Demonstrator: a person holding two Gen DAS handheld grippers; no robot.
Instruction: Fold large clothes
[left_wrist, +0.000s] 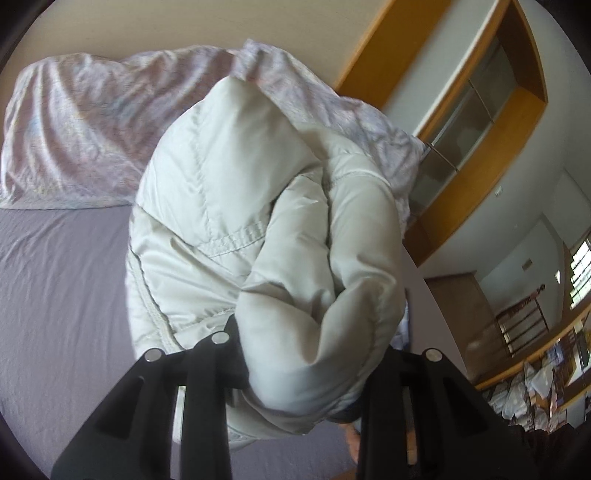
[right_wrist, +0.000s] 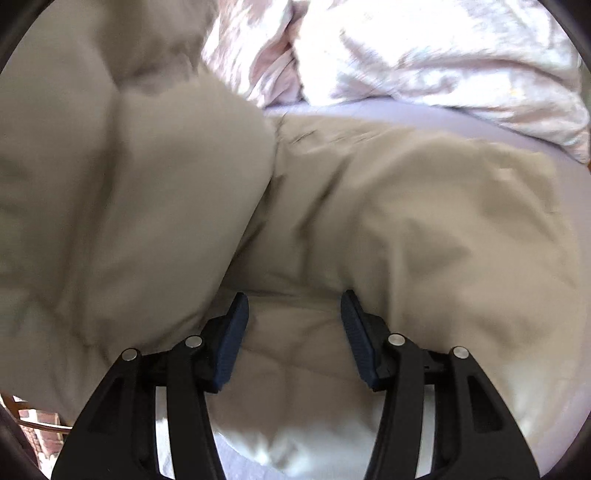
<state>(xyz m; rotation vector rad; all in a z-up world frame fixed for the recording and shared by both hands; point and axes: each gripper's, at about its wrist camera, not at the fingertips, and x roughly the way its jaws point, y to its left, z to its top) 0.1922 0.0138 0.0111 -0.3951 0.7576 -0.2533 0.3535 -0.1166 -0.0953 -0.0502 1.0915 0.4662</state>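
Note:
A pale grey-white puffy jacket (left_wrist: 229, 206) hangs bunched in the left wrist view, lifted off the bed. My left gripper (left_wrist: 306, 369) is shut on a thick fold of the jacket; its fingertips are hidden by the fabric. In the right wrist view the same jacket (right_wrist: 369, 206) looks beige and lies spread on the bed. My right gripper (right_wrist: 293, 325) is open, its blue pads (right_wrist: 231, 339) just above the jacket, holding nothing.
The bed has a lilac sheet (left_wrist: 55, 288). A crumpled pink-white duvet (left_wrist: 85, 122) lies at the head, also in the right wrist view (right_wrist: 424, 55). A wooden framed window (left_wrist: 480, 122) and cluttered shelves (left_wrist: 546, 376) are to the right.

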